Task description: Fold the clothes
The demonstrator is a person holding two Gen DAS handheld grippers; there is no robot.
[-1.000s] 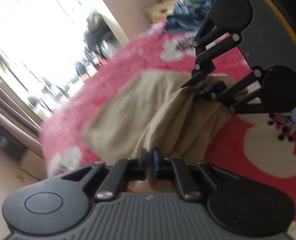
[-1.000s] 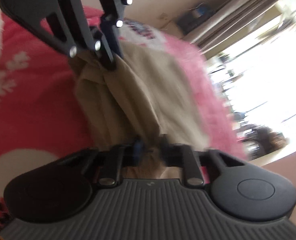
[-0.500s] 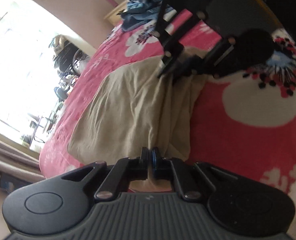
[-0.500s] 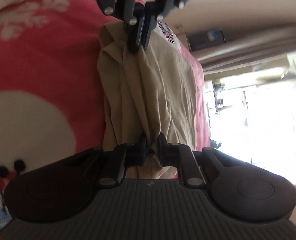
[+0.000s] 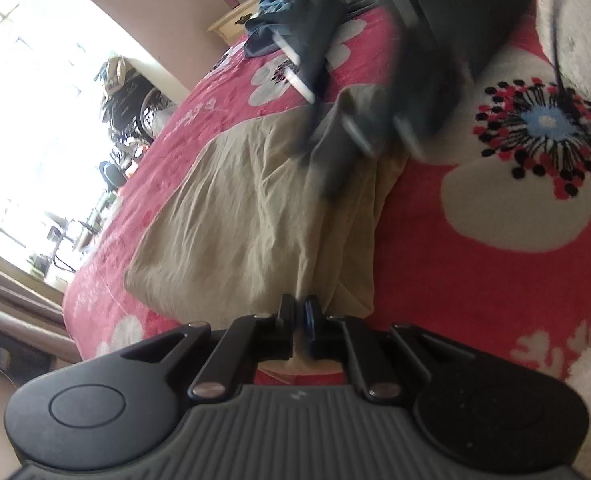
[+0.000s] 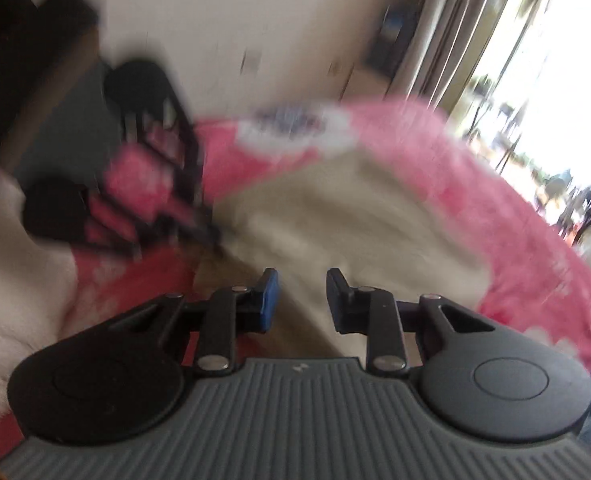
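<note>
Cloth (image 5: pixel 247 216), beige, lies spread on my pink blanket (image 5: pixel 435 280). My left tool (image 5: pixel 299 316) is pinched closed on its near edge. My right tool (image 6: pixel 301 300) is opening, nothing between its jaws, cloth just beyond.

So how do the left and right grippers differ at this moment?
The left gripper has its jaws nearly together, pinching the edge of the beige garment; the right gripper has its jaws apart and opening, with nothing clamped between them. The left's view is sharp, the right's is smeared by motion. Both point down at the garment on the pink floral blanket.
</note>
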